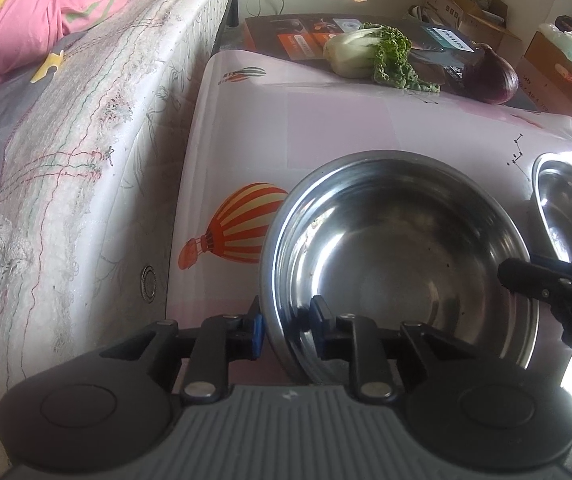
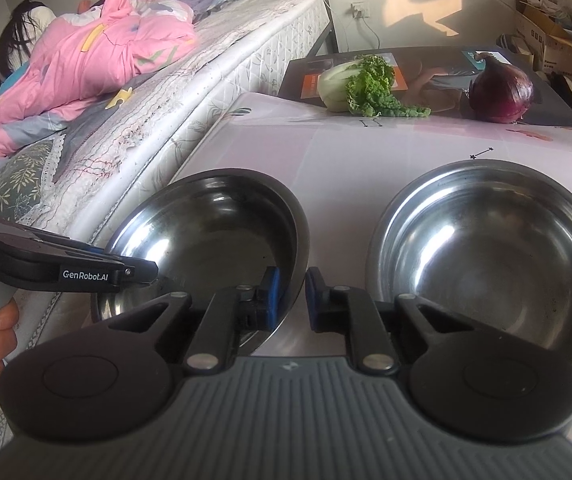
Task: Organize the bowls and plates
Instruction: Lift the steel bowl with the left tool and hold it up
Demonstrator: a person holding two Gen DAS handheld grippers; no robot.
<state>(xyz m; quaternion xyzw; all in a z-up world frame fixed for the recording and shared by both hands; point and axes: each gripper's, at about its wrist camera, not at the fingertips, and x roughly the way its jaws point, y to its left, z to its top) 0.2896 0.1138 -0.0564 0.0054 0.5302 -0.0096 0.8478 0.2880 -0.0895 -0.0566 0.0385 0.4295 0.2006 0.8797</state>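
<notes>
Two bowls (image 2: 206, 248) (image 2: 494, 256) side by side on table (image 2: 366, 148); vegetables (image 2: 366, 80) behind

A home bedroom — bed (image 2: 190, 92), pink quilt (image 2: 98, 40).

The right bowl (image 1: 570, 208) is cut off by the left-wrist view's edge.

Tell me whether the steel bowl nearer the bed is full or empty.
Empty. The steel bowl nearer the bed shows only its bare, shiny inner wall and bottom in both wrist views; nothing lies inside it.
</notes>
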